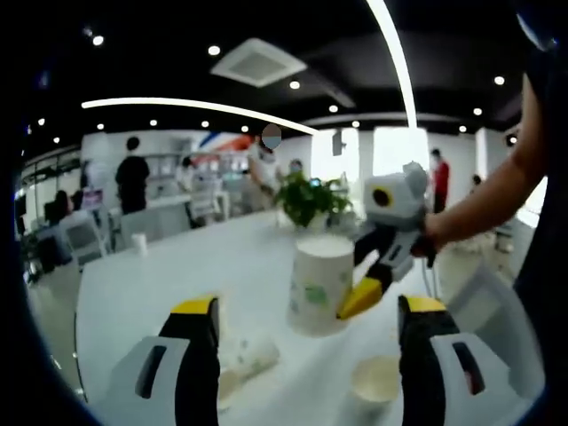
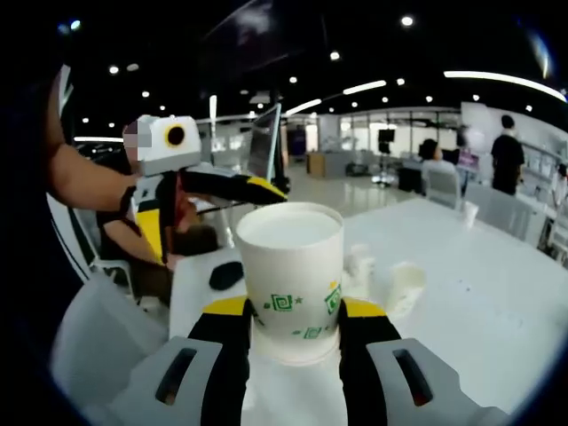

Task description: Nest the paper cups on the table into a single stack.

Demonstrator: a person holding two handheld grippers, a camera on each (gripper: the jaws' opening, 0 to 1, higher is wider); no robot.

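An open-plan office: long white table, desks, chairs, recessed ceiling lights.

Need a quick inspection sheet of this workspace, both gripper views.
Surface: white table, long, mostly bare.
Job's things: upside-down paper cup between the right gripper's jaws; lying cup and upright cup near the left gripper; small cup far off.
Clutter: potted plant on the table; dark object, too blurred to identify.
Grippers: right shut on the cup; left open, holding nothing.
Cables: nothing seen.
Surroundings: open office, ceiling lights, chairs, people standing and seated in the background.
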